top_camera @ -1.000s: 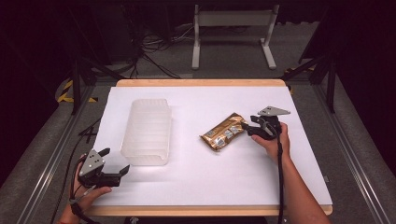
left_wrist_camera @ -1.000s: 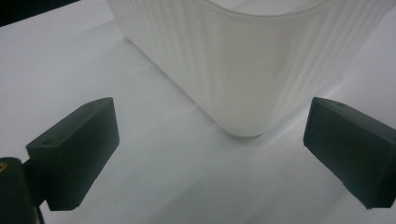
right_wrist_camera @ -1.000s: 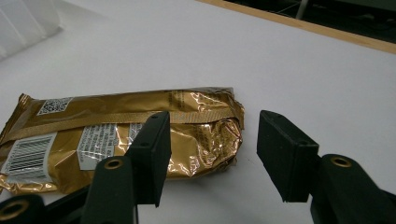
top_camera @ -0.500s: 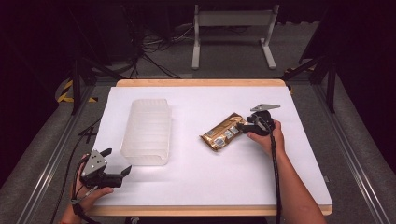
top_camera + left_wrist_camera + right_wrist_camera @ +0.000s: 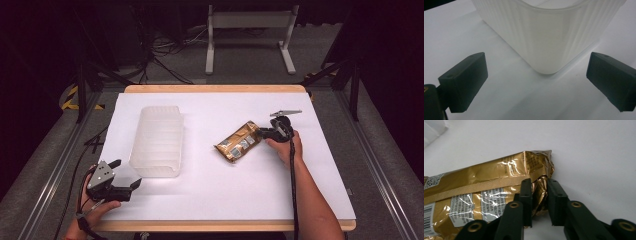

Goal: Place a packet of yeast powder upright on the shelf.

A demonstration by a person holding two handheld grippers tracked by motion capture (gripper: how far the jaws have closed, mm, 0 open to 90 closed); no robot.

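right gripper | jaws just closed, pinching gold packet (end seam)

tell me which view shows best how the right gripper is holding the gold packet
The right gripper view: the right gripper has just closed, pinching the crumpled end of the gold packet between its jaws. The high view shows the packet whole, but the grip is small there.

Lab recording bay; white-topped table; black surrounds; floor cables; metal stand
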